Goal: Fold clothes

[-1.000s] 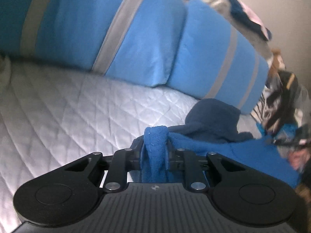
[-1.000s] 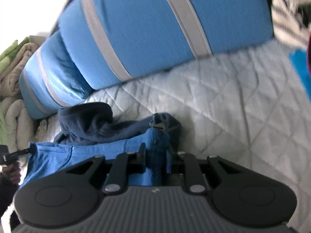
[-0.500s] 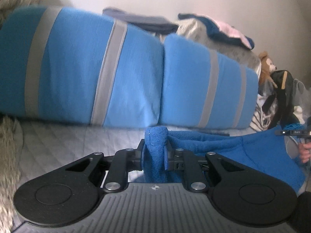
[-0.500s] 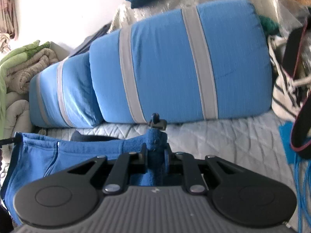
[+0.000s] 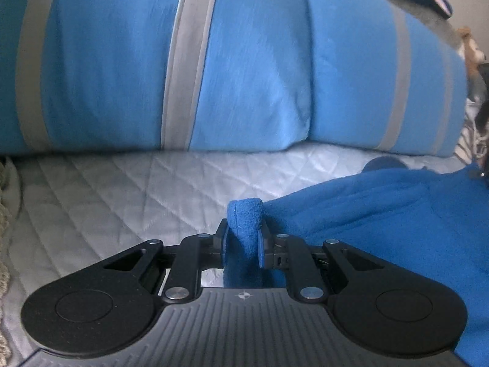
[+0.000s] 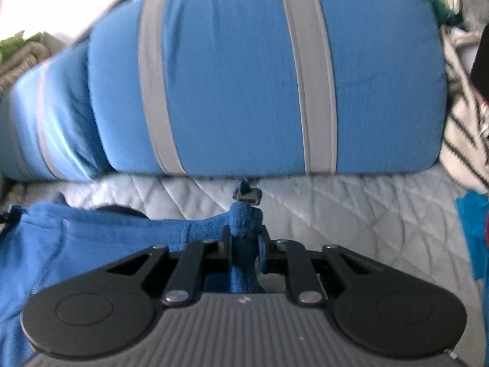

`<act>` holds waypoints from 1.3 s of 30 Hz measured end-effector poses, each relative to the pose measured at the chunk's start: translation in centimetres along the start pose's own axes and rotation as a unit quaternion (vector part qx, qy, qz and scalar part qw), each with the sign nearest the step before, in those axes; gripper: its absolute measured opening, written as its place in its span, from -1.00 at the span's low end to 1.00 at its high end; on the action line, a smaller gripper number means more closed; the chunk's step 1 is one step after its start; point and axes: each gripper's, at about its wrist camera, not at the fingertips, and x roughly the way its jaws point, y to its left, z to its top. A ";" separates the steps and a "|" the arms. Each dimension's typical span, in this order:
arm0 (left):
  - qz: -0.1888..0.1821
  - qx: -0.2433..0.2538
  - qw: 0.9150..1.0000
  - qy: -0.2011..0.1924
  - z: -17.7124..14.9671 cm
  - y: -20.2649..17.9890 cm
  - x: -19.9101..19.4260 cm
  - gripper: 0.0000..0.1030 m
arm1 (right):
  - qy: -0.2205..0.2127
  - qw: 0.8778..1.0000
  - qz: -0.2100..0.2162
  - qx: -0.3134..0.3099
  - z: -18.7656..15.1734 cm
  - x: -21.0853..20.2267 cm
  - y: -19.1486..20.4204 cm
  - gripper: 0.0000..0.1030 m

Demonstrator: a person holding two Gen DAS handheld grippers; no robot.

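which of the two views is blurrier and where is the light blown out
Right wrist view: pillows smeared by motion, white wall at upper left blown out. Left wrist view: milder blur on the pillows; tongs and pinched blue fleece stay fairly sharp; fisheye bends the pillow edges.

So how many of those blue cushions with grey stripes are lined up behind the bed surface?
2. One large cushion sits straight ahead in the right wrist view; the second cushion stands beside it, toward the left edge. More may be hidden out of frame.
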 end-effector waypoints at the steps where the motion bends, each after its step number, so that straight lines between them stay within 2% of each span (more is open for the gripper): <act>1: 0.001 -0.002 1.000 0.000 0.2 0.0 0.4 -0.66 | 0.001 1.000 -0.002 0.002 0.0 0.5 -0.1 -0.70; 5: 0.006 0.000 1.000 -0.004 1.1 0.0 1.0 -0.66 | -0.001 1.000 -0.006 0.005 -0.2 1.4 -0.4 -0.70; 9: 0.002 -0.033 0.999 -0.015 2.5 1.1 1.6 -0.66 | -0.015 1.000 -0.009 0.009 0.7 1.6 -0.4 -0.70; 12: 0.009 -0.032 0.999 -0.021 2.8 1.2 1.9 -0.66 | -0.026 1.000 -0.013 0.008 1.4 1.8 -0.3 -0.70; 18: 0.031 0.004 0.999 0.008 1.9 0.3 4.1 -0.66 | -0.015 1.000 -0.023 -0.008 1.3 2.8 0.1 -0.70; 23: 0.031 -0.002 0.999 0.021 2.0 0.4 4.7 -0.63 | -0.005 0.999 -0.027 -0.019 1.3 3.4 0.2 -0.68; 24: 0.035 0.007 0.999 0.029 2.0 0.2 4.8 -0.56 | -0.003 0.999 -0.027 -0.022 1.4 3.4 0.4 -0.67; 26: 0.048 0.027 0.998 0.037 2.0 -0.2 4.8 -0.41 | 0.007 0.999 -0.030 -0.030 1.6 3.3 0.7 -0.54; 28: 0.070 0.045 0.996 0.035 2.2 -0.4 4.1 -0.14 | 0.017 0.997 -0.043 -0.057 1.7 3.0 1.3 0.32; 30: 0.092 0.051 0.994 0.028 2.7 -0.2 2.8 0.07 | 0.015 0.996 -0.053 -0.076 1.7 2.1 1.8 0.90; 31: 0.100 0.049 0.993 0.024 2.9 -0.1 2.0 0.14 | 0.011 0.995 -0.055 -0.085 1.7 1.5 2.0 0.99; 36: 0.111 0.050 0.992 0.007 3.3 -1.5 -4.3 0.24 | 0.001 0.990 -0.090 -0.109 0.9 -2.9 3.4 1.00; 39: 0.128 0.045 0.990 -0.028 2.1 -3.9 -8.9 0.30 | -0.018 0.988 -0.105 -0.115 -1.0 -5.9 4.9 1.00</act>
